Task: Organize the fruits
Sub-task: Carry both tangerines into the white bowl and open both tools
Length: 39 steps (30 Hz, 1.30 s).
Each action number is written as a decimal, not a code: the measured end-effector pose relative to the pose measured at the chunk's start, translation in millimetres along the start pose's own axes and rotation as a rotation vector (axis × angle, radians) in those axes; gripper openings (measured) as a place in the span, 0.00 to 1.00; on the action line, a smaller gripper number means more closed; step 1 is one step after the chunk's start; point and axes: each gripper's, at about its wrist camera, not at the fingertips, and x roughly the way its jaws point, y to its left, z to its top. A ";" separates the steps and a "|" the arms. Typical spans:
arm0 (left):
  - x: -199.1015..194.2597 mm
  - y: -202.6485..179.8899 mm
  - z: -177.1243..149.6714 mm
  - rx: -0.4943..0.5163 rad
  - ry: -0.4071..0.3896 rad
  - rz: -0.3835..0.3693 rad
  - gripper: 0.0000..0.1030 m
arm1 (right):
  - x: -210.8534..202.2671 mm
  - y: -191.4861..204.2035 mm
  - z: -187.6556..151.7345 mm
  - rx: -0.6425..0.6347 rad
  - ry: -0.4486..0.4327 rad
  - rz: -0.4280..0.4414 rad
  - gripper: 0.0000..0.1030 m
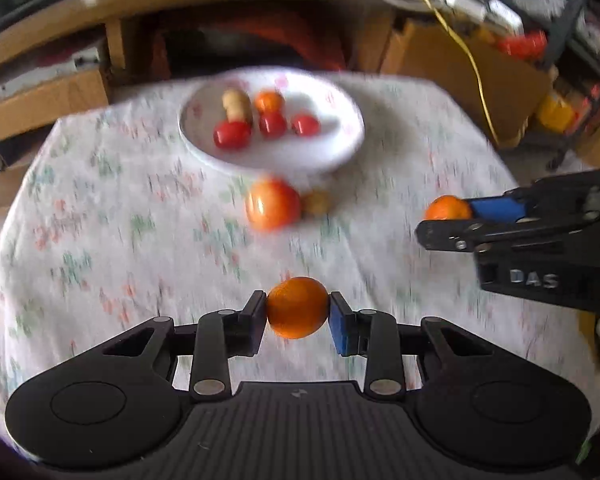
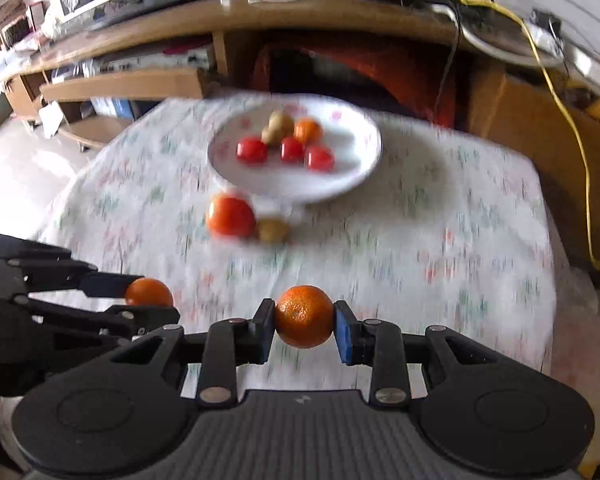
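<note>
My left gripper [image 1: 298, 308] is shut on a small orange [image 1: 297, 307] above the floral tablecloth; it also shows in the right wrist view [image 2: 150, 294]. My right gripper [image 2: 305, 317] is shut on another small orange [image 2: 304, 316], seen from the left wrist view at the right [image 1: 447, 209]. A white plate [image 1: 340, 148] at the far side holds three red fruits [image 1: 272, 124], one orange fruit [image 1: 269, 101] and a tan fruit [image 1: 238, 105]. A large orange-red fruit [image 1: 273, 204] and a small tan fruit [image 1: 317, 202] lie on the cloth in front of the plate.
The table [image 2: 440, 240] is round with a floral cloth. Behind it stand a wooden desk [image 2: 260, 20], cardboard boxes [image 1: 460, 56] and a yellow cable [image 2: 572, 128]. Cluttered shelves are at the right [image 1: 560, 80].
</note>
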 end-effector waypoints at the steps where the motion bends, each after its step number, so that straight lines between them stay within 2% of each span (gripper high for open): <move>1: -0.3 1.4 8.0 -0.001 -0.012 0.003 0.40 | 2.1 -2.6 7.9 0.001 -0.010 -0.002 0.23; 7: 13.1 21.1 52.7 -0.061 -0.063 0.020 0.40 | 23.4 -12.0 48.0 0.024 -0.046 0.023 0.24; 14: 34.6 26.4 78.0 -0.083 -0.072 0.021 0.40 | 55.5 -16.8 70.8 0.021 -0.045 0.030 0.24; 26: 56.5 35.8 82.9 -0.110 -0.046 0.044 0.39 | 85.3 -18.7 83.5 0.011 -0.048 0.048 0.24; 39: 46.5 34.7 85.3 -0.117 -0.077 0.036 0.44 | 78.3 -22.2 87.0 0.042 -0.085 0.063 0.24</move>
